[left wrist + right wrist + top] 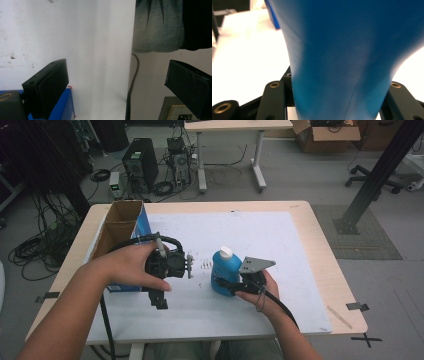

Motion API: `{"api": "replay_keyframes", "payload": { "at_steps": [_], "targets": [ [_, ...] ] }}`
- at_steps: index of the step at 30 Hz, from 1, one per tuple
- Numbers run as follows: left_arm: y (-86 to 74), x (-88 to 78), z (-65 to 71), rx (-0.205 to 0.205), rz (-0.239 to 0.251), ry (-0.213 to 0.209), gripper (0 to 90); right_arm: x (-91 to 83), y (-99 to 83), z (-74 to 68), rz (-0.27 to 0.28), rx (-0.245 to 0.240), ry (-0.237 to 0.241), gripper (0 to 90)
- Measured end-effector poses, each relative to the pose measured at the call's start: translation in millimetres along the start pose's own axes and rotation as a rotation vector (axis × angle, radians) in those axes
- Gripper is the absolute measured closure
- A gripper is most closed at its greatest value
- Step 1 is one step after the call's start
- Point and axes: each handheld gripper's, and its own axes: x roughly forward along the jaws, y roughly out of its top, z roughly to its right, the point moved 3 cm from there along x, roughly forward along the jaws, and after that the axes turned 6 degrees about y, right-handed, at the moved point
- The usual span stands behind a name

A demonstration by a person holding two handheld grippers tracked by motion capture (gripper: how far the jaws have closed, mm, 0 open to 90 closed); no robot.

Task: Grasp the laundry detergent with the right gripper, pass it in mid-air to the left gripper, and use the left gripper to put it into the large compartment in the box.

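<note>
Right gripper [225, 285] is clamped on the blue plastic bottle with a white cap [226, 269], jaws pressed against both sides of its lower body; in the right gripper view the blue wall sits tight between the two black jaws. The bottle stands upright on the white sheet [280, 245] covering the wooden tabletop [320, 235], roughly mid-table, just right of centre, gripped low and from the person's side, probably so it stays steady and upright for a lift or a move. Left gripper [161, 304] has its jaws wide apart with nothing between them; it is held above the sheet with the jaws pointing back toward the person, well clear of the bottle, so it looks parked or waiting rather than working. The open cardboard box with a blue side [122, 227] stands at the left edge of the tabletop, just beside the left hand [132, 265], a likely drop spot for the bottle, though that is only a guess. A few small dark marks or bits [206, 266] lie on the sheet between the grippers; too small to identify. No readable label, brand or writing on the bottle or the box in any view.
</note>
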Motion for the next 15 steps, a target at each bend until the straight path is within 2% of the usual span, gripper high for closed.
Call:
{"api": "replay_keyframes", "payload": {
  "at_steps": [4,7,9,15],
  "targets": [
    [0.6,-2.2,0.1,0.000,-0.001,0.002,5.3,-6.5,11.6,-1.2,0.019,-0.009,0.026,46.2],
    [0.5,-4.9,0.0,-0.009,0.007,0.004,5.1,-11.9,20.6,-2.6,0.010,-0.028,0.048,46.2],
    [0.4,-6.5,-0.2,-0.016,0.009,0.007,5.1,-19.4,29.0,-4.5,0.004,-0.046,0.085,46.2],
    [3.4,-14.4,-0.7,-0.025,0.021,0.035,5.1,-30.6,38.9,-9.8,-0.015,-0.081,0.137,46.2]
  ]
}}
